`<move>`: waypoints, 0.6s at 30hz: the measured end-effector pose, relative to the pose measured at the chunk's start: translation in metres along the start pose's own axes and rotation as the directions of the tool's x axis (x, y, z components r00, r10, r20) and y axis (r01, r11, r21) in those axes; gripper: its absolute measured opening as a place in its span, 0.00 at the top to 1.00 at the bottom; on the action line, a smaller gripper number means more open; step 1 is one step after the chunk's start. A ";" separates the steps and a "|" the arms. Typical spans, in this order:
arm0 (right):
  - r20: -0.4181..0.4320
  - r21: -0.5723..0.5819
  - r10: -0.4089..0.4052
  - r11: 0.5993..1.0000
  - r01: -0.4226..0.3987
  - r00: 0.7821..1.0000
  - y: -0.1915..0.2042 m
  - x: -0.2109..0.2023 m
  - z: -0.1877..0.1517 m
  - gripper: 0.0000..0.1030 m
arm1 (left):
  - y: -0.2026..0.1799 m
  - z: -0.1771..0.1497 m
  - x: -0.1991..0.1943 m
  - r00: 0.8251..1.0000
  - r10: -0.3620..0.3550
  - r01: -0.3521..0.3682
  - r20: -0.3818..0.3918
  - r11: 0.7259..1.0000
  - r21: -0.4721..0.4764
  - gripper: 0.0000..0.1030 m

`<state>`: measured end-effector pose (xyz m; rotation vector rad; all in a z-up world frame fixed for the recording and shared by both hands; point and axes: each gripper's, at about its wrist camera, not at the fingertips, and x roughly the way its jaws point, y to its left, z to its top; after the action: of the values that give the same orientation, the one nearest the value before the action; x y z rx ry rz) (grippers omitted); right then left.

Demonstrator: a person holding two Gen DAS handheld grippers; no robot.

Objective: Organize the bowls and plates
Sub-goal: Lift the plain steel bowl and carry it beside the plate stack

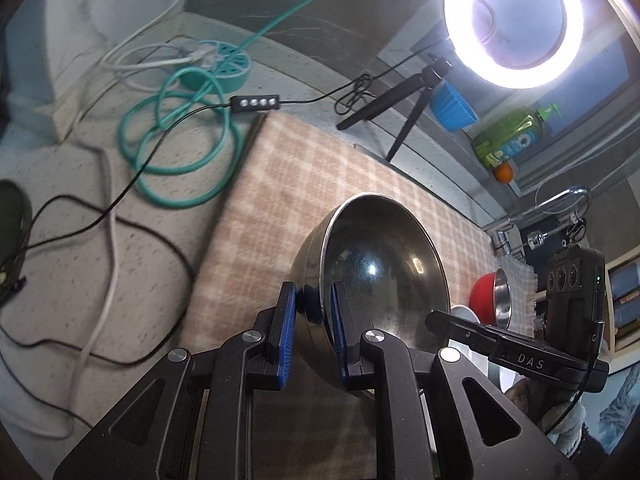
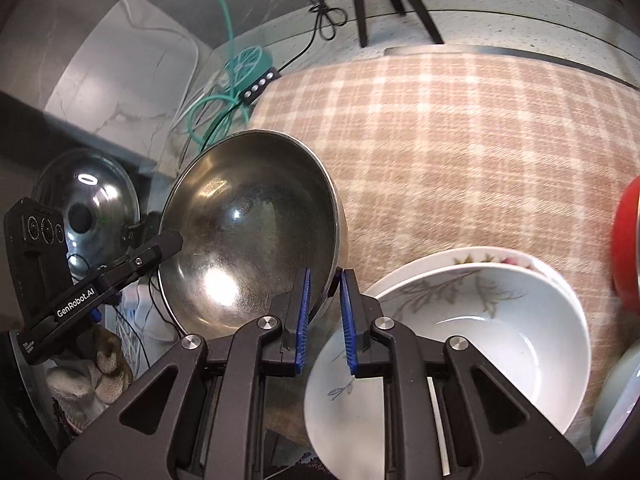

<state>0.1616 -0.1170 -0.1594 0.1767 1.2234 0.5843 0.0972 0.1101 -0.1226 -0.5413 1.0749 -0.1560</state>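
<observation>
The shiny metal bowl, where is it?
The metal bowl is tilted above the checked cloth, pinched by both hand-held grippers, left of the white bowl.

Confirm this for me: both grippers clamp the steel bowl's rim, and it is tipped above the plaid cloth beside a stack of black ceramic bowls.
One detail is wrong: the ceramic bowls are white with a leaf pattern, not black, as the right wrist view shows. The rest holds: the left gripper and right gripper both clamp the steel bowl at its rim, tipped over the plaid cloth.
</observation>
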 end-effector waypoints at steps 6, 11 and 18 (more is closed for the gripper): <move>-0.034 -0.041 0.005 0.999 -0.007 0.999 0.015 0.009 -0.012 0.85 | 0.019 -0.017 -0.012 1.000 0.000 0.000 0.007 0.998 -0.056 0.86; -0.057 -0.066 0.005 0.998 -0.009 0.998 0.022 0.014 -0.021 0.85 | 0.027 -0.029 -0.017 1.000 0.019 -0.019 0.001 0.998 -0.065 0.86; -0.088 -0.062 0.020 0.998 -0.025 0.996 0.022 0.020 -0.031 0.84 | 0.033 -0.039 -0.018 1.000 0.025 -0.026 -0.008 0.997 -0.077 0.86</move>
<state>0.1307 -0.0939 -0.1771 0.1126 1.2870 0.6554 0.0505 0.1317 -0.1380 -0.5964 1.0974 -0.0946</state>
